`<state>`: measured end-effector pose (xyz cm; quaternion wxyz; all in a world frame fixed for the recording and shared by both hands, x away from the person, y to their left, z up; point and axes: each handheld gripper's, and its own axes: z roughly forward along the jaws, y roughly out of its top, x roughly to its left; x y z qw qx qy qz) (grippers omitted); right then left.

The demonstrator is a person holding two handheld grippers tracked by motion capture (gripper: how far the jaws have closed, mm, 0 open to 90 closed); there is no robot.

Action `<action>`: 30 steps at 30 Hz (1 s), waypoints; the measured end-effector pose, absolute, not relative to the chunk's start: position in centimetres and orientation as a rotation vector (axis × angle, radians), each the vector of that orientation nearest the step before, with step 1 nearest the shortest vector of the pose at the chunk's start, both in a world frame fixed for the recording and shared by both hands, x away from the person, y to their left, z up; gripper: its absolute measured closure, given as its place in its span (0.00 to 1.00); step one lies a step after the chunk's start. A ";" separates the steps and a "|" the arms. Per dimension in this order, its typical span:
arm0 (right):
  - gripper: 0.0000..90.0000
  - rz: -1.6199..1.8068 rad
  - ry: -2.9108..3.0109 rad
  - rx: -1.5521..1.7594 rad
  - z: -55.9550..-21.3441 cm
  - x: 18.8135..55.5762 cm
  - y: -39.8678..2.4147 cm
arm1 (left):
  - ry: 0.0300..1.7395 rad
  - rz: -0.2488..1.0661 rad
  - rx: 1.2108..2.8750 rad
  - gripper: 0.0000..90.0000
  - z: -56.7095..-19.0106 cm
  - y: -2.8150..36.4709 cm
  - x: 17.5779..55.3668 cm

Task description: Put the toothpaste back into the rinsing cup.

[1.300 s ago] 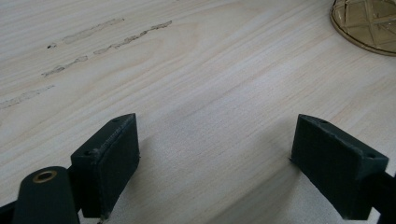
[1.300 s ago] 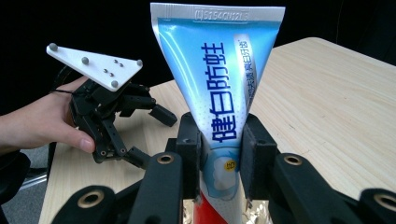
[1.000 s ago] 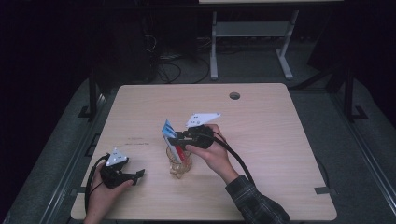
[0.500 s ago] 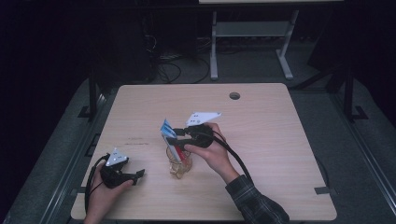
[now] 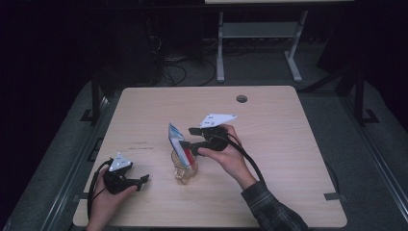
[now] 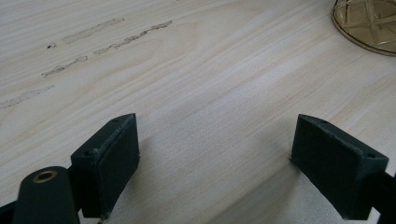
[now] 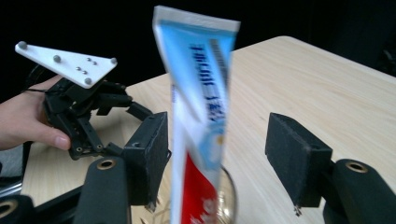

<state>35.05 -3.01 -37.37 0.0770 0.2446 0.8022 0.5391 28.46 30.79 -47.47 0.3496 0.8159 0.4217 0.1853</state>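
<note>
Standing upright in the glass cup point(image 5: 185, 168), toothpaste tube point(image 7: 198, 121) between right tongs point(image 5: 186, 138), just opening, pads clear of it. Left tongs point(image 6: 224, 158) apart over bare counter point(image 5: 288, 159), well off to the cup's side, cup base near.

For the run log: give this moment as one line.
right gripper: jaws just opening, tube between, unpressed | tube: in glass | left gripper: open, on table

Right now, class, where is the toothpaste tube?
In the high view the toothpaste tube stands tilted in the glass cup near the table's middle, between the open jaws of the right claw.
</note>
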 end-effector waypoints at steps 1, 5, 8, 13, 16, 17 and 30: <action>0.43 1.612 2.400 0.744 -37.3 35.0 -3.5 | 1.093 0.480 2.113 0.16 -47.5 30.8 28.5; 0.42 1.594 2.387 0.751 -37.0 34.9 -4.8 | 1.093 0.479 2.112 0.16 -47.5 30.8 28.5; 0.42 1.588 2.372 0.757 -36.8 34.9 -5.9 | 1.091 0.481 2.113 0.16 -47.5 30.8 28.5; 0.41 1.580 2.343 0.783 -36.8 34.7 -7.8 | 1.090 0.480 2.114 0.16 -47.5 30.8 28.4; 0.40 1.558 2.335 0.793 -37.1 34.5 -9.0 | 1.088 0.478 2.115 0.16 -47.5 30.9 28.4; 0.40 1.547 2.333 0.804 -37.2 34.4 -9.5 | 1.086 0.478 2.117 0.16 -47.5 30.9 28.4; 0.38 1.511 2.262 0.932 -38.3 33.3 -15.0 | 1.088 0.477 2.116 0.16 -47.5 30.9 28.4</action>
